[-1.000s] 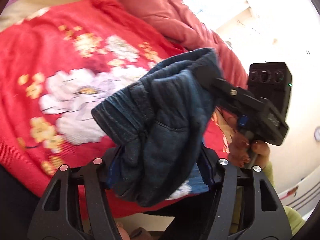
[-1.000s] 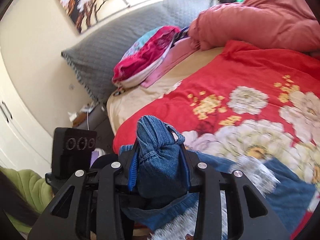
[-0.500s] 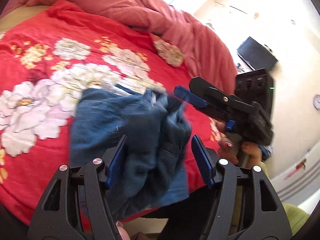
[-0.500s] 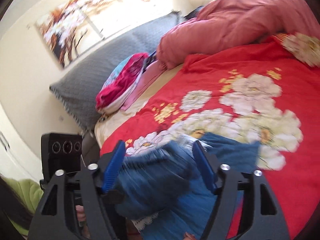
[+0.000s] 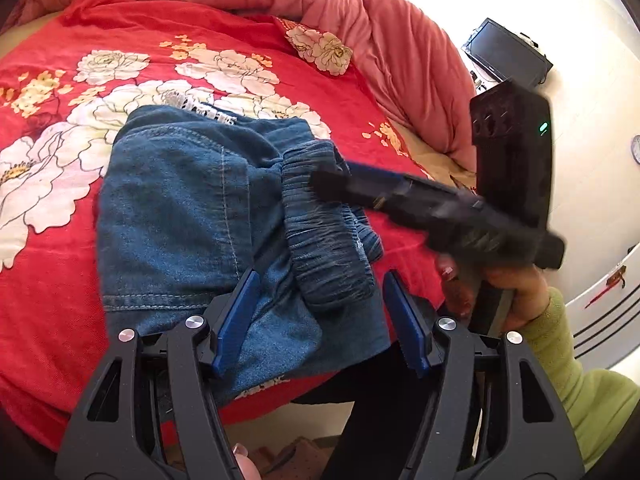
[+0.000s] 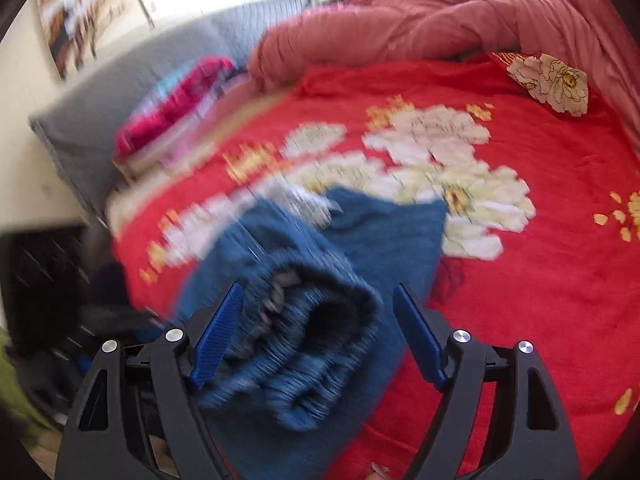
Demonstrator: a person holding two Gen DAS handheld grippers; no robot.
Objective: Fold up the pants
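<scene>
The blue denim pants (image 5: 180, 208) lie folded in a bundle on the red floral bedspread (image 5: 60, 280), with the gathered waistband (image 5: 328, 264) toward the bed's near edge. My left gripper (image 5: 320, 280) is open just above them, its blue pads either side of the waistband without pressing it. My right gripper (image 5: 332, 186) reaches in from the right over the waistband, held by a hand with a green sleeve (image 5: 560, 340). In the blurred right wrist view, the right gripper (image 6: 319, 290) is open with the rolled waistband (image 6: 304, 336) loose between its pads.
A bunched pink duvet (image 5: 360, 12) runs along the far side of the bed. A grey pillow (image 6: 100, 100) and a pile of pink clothes (image 6: 172, 120) sit at the head end. A dark screen (image 5: 508, 54) stands by the wall. The bed edge is right below the grippers.
Both grippers came down to the bed with the pants. The right jaws opened and let go of the denim. The pants went from hanging bunched to lying on the bedspread.
</scene>
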